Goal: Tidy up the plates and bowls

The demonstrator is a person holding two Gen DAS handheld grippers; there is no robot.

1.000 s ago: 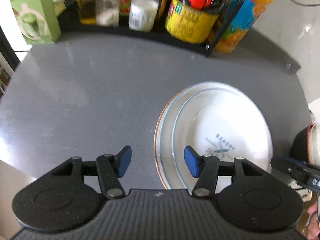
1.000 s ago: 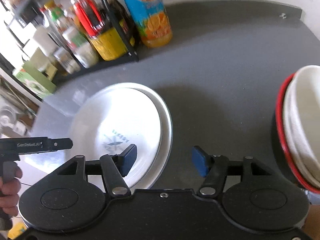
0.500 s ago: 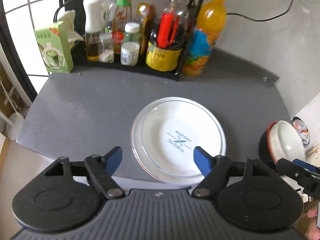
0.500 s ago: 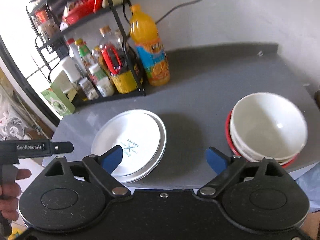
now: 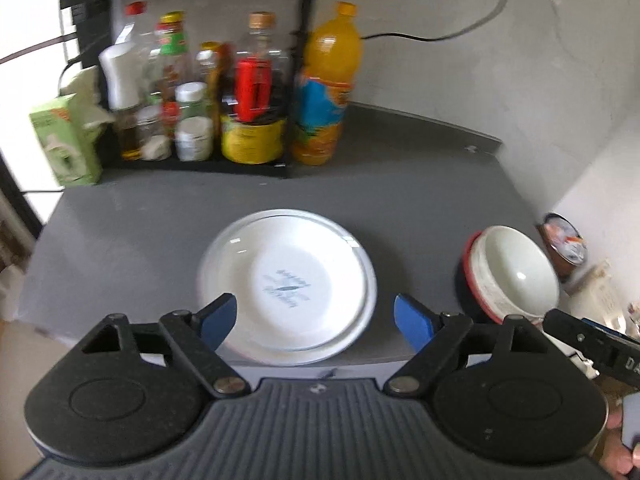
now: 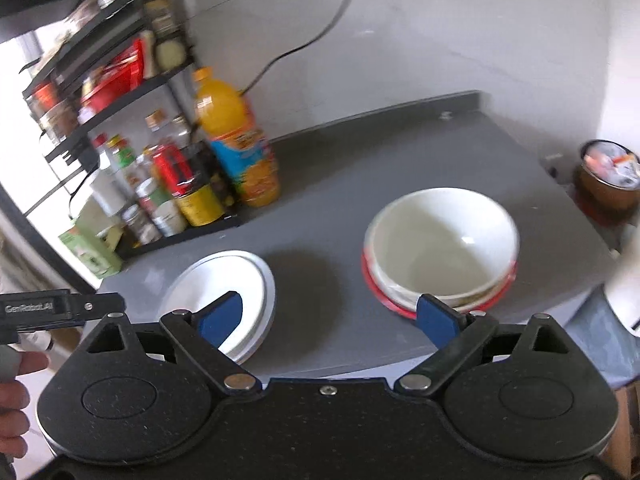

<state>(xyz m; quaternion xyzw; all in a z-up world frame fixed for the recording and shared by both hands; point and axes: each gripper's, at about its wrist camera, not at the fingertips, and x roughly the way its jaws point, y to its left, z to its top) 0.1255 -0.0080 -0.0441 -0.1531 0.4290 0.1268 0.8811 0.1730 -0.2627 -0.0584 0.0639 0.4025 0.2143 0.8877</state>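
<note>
A stack of white plates (image 5: 287,284) (image 6: 224,276) lies near the front edge of the grey counter (image 5: 400,208) (image 6: 328,272); the top one has a blue print in its middle. To its right stands a stack of white bowls (image 5: 512,276) (image 6: 440,246) nested in a red-rimmed one. My left gripper (image 5: 316,318) hangs open in front of and above the plates, holding nothing. My right gripper (image 6: 330,318) is open too, pulled back off the counter edge between plates and bowls.
A black rack (image 5: 200,92) (image 6: 120,128) of sauce bottles and jars fills the back left, with an orange juice bottle (image 5: 324,84) (image 6: 236,140) beside it and a green carton (image 5: 64,144). A brown bin (image 6: 608,184) sits off the right end. A hand (image 6: 16,380) holds the other gripper.
Both grippers have drawn back and up from the counter, so plates and bowls look smaller and farther. Their jaws have spread wider. Plates and bowls stay in place.
</note>
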